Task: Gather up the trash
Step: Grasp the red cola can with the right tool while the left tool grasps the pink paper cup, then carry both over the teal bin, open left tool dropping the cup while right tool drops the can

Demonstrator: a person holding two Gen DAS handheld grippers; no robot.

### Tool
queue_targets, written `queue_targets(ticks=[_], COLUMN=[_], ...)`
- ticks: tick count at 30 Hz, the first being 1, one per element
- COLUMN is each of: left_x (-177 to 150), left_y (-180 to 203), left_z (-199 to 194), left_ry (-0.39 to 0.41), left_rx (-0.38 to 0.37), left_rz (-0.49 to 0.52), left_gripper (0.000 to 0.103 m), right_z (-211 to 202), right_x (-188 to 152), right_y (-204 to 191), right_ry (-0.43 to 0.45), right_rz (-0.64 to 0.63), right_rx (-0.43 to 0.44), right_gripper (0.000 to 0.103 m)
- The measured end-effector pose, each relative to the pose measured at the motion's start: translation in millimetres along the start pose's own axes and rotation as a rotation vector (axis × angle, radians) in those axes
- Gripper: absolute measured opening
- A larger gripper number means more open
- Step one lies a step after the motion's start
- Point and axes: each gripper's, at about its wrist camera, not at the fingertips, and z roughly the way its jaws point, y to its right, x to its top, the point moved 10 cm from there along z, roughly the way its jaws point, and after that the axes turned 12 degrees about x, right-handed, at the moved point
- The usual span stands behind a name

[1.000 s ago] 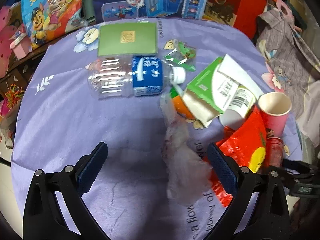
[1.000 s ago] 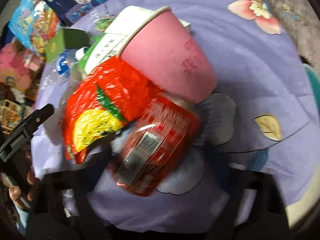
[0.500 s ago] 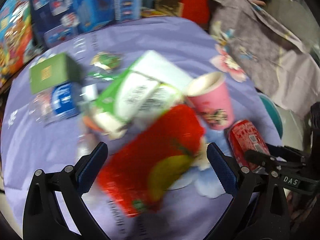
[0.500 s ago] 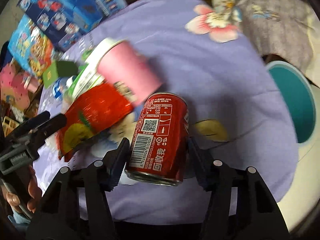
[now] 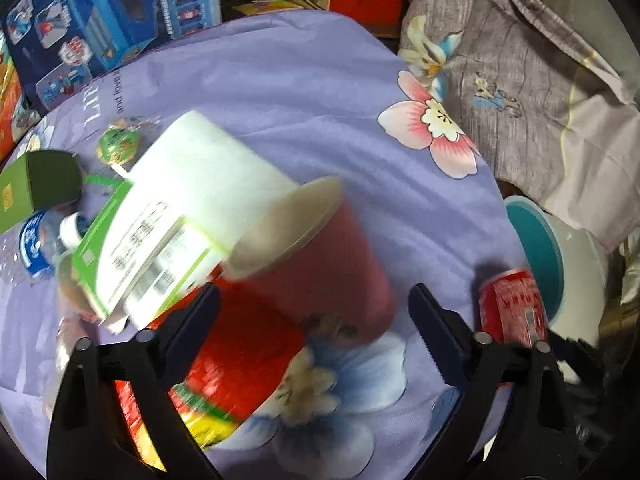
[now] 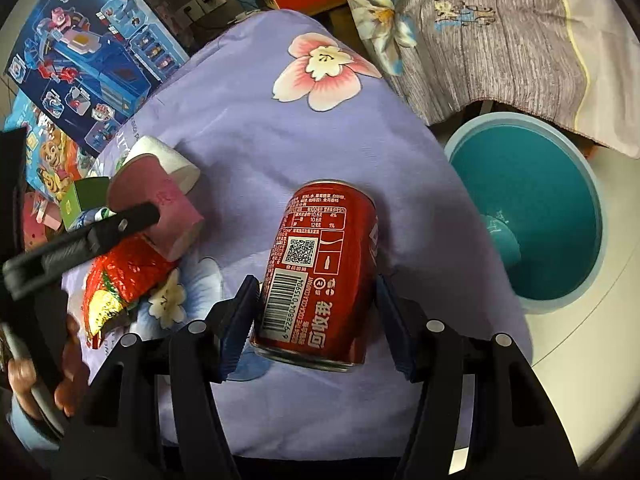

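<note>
1. Your right gripper (image 6: 316, 316) has its jaws clamped on the red can (image 6: 320, 276), 1 pad on each side of the body. The can's long axis runs forward along the fingers, its top pointing away from you.
2. The teal bin (image 6: 532, 216) sits off the table's (image 6: 248, 120) edge, ahead and to the right of the can. That is the relation the next move turns on: judging by this, you swing right and forward until the can hangs over the bin's mouth, then let go.
3. Your left gripper (image 5: 312, 320) has jaws that have just been closing a little but stand apart, gripping nothing. The pink cup (image 5: 316, 264) lies tipped on its side between them, rim toward the far left, base toward you; the pads do not touch it.
4. The red wrapper (image 5: 236, 364) lies under the left finger, touching the cup's base; the green-and-white box (image 5: 160, 224) lies just beyond the rim.
5. The right hand is nearer the bin; the left is nearer the cup, which looks like its next pick.
</note>
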Motion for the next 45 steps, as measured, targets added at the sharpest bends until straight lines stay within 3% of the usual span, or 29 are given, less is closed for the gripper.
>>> queue_targets(ticks=[3, 5, 9, 12, 14, 20, 21, 27, 35, 40, 45], left_x=[7, 6, 12, 17, 17, 14, 14, 22, 20, 12, 3], left_y=[19, 29, 41, 45, 45, 41, 41, 48, 114, 181, 244], left_z=[10, 15, 21, 30, 36, 62, 62, 20, -23, -29, -23], left_ry=[-0.011, -0.023, -0.002, -0.029, -0.042, -0.127, -0.124, -0.010, 0.037, 0.031, 0.009], left_rx=[0.009, 0.003, 0.040, 0.044, 0.051, -0.001, -0.002, -0.041, -0.160, -0.218, -0.265], left_rz=[0.034, 0.063, 0.114, 0.141, 0.147, 0.104, 0.111, 0.145, 0.297, 0.421, 0.510], left_gripper=[0.059, 0.054, 0.055, 0.065, 0.067, 0.067, 0.057, 0.057, 0.057, 0.057, 0.058], right_z=[-1, 0, 4, 11, 16, 33, 34, 18, -45, -94, -116], right_x=[0, 1, 6, 13, 17, 25, 27, 38, 70, 77, 72], right_y=[11, 17, 24, 25, 25, 26, 25, 25, 76, 138, 185], right_ry=[-0.025, -0.039, -0.060, -0.083, -0.100, -0.137, -0.127, -0.042, 0.116, 0.210, 0.249], right_rz=[-0.005, 0.001, -0.006, -0.005, -0.013, -0.011, -0.019, -0.023, 0.086, 0.189, 0.281], right_rx=[-0.003, 0.005, 0.015, 0.024, 0.019, 0.006, 0.005, 0.021, -0.018, -0.099, -0.140], right_gripper=[0.057, 0.057, 0.058, 0.059, 0.059, 0.062, 0.059, 0.058, 0.058, 0.058, 0.058])
